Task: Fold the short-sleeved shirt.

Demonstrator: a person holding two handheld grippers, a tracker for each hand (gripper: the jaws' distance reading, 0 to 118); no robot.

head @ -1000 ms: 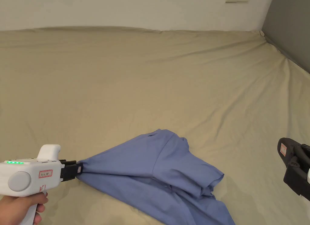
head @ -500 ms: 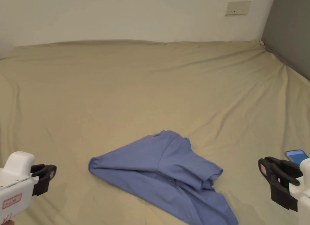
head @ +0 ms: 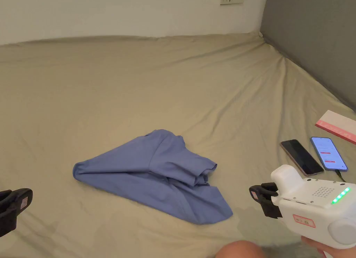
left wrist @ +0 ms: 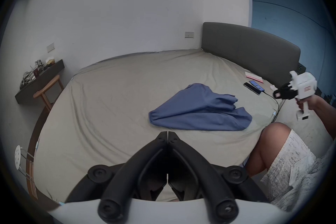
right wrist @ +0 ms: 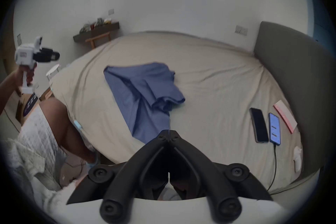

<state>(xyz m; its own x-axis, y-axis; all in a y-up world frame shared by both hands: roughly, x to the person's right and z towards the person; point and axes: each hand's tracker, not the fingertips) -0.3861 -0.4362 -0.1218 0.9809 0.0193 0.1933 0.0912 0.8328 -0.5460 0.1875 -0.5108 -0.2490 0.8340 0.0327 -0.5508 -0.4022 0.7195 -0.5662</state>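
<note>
At the far left of the head view the left gripper (head: 14, 206) hangs at the near edge of the bed, well clear of the cloth; its own camera shows its two black jaws pressed together on nothing (left wrist: 167, 134). A second ago this same gripper was pinching the left tip of the blue short-sleeved shirt (head: 153, 173) and drawing it out to a point; half a second ago it had already let go and backed off to the left, and now it stands farther off, with the released tip lying as a rounded fold ahead of it and to its right. The shirt rests in a loose wedge on the tan bedsheet (head: 174, 85), one layer doubled over another, a sleeve opening bunched toward the right gripper's side and a lower corner trailing toward the near edge. To the shirt's right, the right gripper (head: 259, 199) sits low and near that trailing corner without touching it; its own view shows its jaws closed together and empty (right wrist: 169, 134), the cloth lying just beyond their tips. Beyond and to the right of this gripper lie a dark phone (head: 301, 157), a lit phone (head: 328, 153) on a cable, and a pink-edged booklet (head: 336, 126). Judging from this, the pull has stretched the garment but not flattened it: it looks crumpled, so folding proper has probably not begun, and the next grasp likely needs both grippers to open and take corners to spread it.
</note>
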